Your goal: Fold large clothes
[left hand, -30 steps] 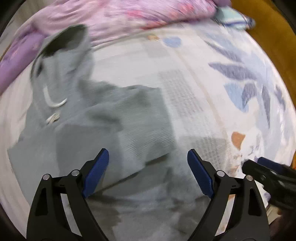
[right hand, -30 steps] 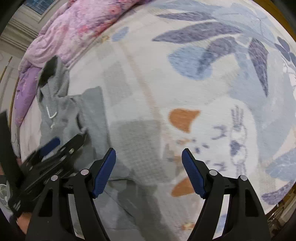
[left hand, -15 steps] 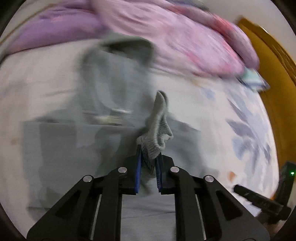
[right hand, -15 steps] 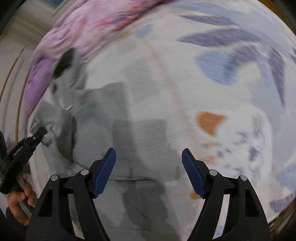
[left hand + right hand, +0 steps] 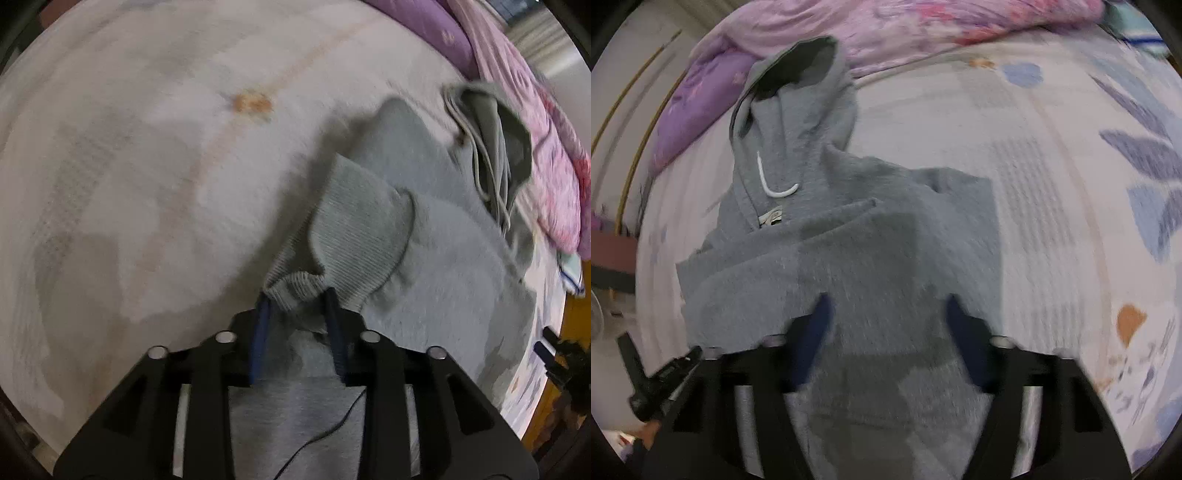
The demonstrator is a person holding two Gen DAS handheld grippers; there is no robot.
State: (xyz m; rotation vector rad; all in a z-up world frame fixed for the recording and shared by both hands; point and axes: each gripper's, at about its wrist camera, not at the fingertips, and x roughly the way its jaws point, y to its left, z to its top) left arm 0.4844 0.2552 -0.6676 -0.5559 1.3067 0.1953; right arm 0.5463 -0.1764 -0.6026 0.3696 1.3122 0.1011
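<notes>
1. The left gripper (image 5: pixel 297 302) has its jaws closed on the ribbed cuff (image 5: pixel 295 286) of the grey hoodie (image 5: pixel 849 258); only a bunched edge sits between the pads, so a sideways tug could, I judge, slip it free and drop the sleeve (image 5: pixel 362 229) crooked
2. The right gripper (image 5: pixel 886 314) stands with its jaws wide apart, holding nothing; the hoodie's body lies between and beyond them, so if they press down they may, I judge, drag and wrinkle the layers
3. Ahead of the left jaws and to their right the sleeve runs up onto the body; the hood (image 5: pixel 798 74) lies far beyond the right jaws, near the pink quilt (image 5: pixel 905 29)
4. The hoodie rests on the patterned bedsheet (image 5: pixel 1071 147)
</notes>
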